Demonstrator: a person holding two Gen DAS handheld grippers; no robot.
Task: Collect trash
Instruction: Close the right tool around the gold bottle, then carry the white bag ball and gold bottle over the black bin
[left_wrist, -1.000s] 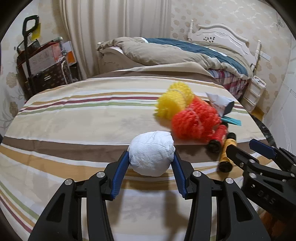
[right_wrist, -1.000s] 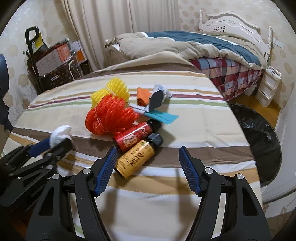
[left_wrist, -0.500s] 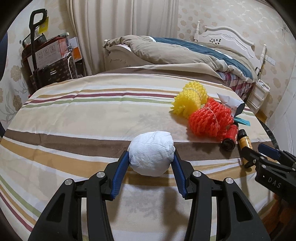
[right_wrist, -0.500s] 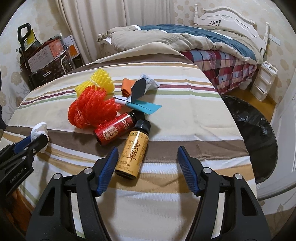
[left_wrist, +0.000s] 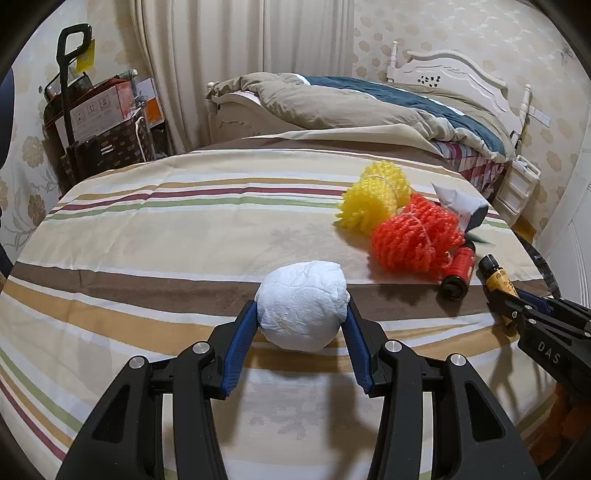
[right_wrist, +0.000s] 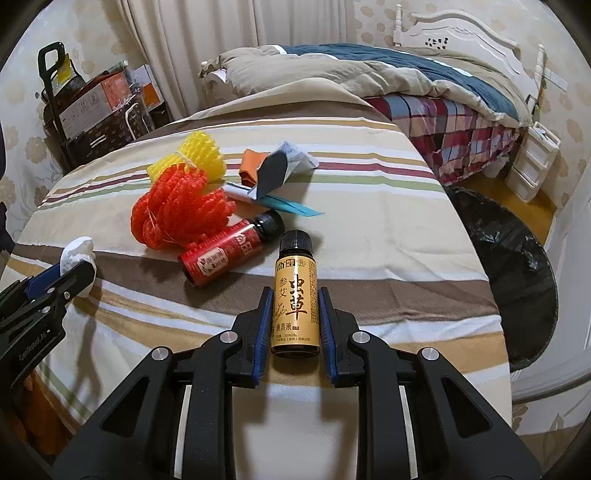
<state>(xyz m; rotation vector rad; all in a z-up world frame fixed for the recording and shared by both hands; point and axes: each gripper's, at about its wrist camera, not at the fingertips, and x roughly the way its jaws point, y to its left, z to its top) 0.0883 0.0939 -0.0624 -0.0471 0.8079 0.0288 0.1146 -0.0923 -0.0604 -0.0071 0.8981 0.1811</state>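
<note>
Ahead of the tool, a bed (left_wrist: 369, 107) with white headboard (left_wrist: 454, 70) – cream curtains (left_wrist: 240, 55), floral wallpaper (left_wrist: 461, 29), drawers (right_wrist: 532, 162) far right.

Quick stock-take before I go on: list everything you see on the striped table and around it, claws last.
tissue ball: 1, white, in the left claw
yellow bottle: 1, black cap, between the right claw's pads
red bottle: 1, black cap, lying beside the orange net
orange net: 1, foam, mid-table
yellow net: 1, foam, behind the orange net
paper scraps: several, orange, white, dark, teal, behind the bottles
table: 1, striped cloth
bin bag: 1, black, floor right of the table
bed: 1, white frame, beige and blue covers, behind
cart: 1, with boxes, far left
left claw: shut on the tissue ball
right claw: just closed on the yellow bottle
</note>
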